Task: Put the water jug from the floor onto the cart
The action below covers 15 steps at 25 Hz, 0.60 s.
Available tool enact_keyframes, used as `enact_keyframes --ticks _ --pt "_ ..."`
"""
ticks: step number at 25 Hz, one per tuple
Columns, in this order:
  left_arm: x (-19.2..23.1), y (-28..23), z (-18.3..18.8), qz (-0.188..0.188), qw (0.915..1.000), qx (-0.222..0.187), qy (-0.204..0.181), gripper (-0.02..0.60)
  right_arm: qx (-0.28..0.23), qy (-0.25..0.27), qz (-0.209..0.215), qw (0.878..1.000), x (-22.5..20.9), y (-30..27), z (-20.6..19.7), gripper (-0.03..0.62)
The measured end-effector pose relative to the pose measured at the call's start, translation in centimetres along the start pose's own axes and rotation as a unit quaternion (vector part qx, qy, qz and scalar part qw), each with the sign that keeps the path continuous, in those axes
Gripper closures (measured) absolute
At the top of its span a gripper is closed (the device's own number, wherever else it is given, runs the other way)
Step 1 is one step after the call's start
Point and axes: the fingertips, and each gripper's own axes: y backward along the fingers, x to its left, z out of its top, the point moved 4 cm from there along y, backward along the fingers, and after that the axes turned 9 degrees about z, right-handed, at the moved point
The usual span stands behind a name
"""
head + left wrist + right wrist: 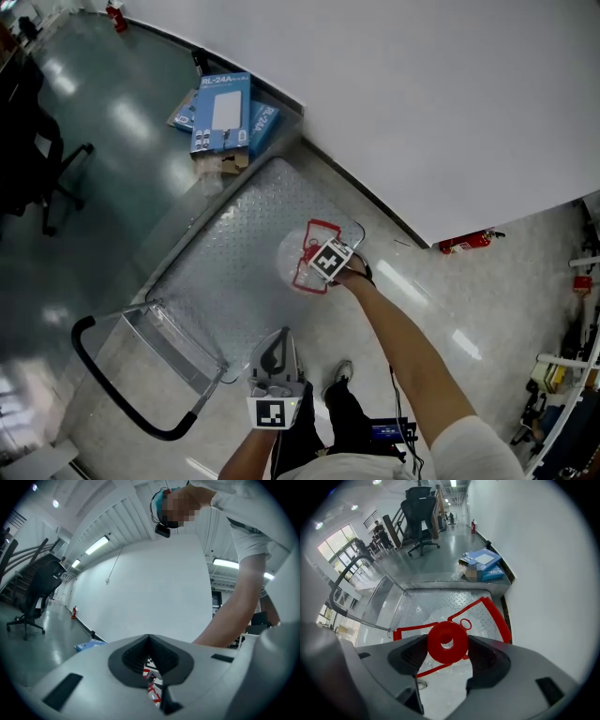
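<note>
A clear water jug (298, 260) with a red carry frame (498, 616) is upright over the cart's steel deck (230, 267); I cannot tell whether its base rests on the plate. My right gripper (330, 262) is on top of it. In the right gripper view the jaws press both sides of the red cap (447, 641). My left gripper (274, 356) hovers at the cart's near edge, apart from the jug, jaws together and holding nothing. Through their slit shows a bit of the red frame (153, 689).
The cart's black push handle (105, 380) and clear end panel (178, 342) stand at the left. Blue boxes (223, 112) lie against the white wall beyond the cart. An office chair (37, 159) is far left, a red extinguisher (466, 242) at the right.
</note>
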Motion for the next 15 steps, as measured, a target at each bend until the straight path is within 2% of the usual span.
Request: enact_keyframes --ticks 11,15 --pt "-0.1 0.6 0.2 -0.003 1.0 -0.004 -0.008 0.578 -0.018 -0.004 -0.01 1.0 0.1 1.4 0.5 0.321" --pt "-0.2 0.9 0.6 0.004 1.0 -0.005 0.005 0.578 -0.032 0.0 -0.018 0.999 0.3 3.1 0.7 0.322"
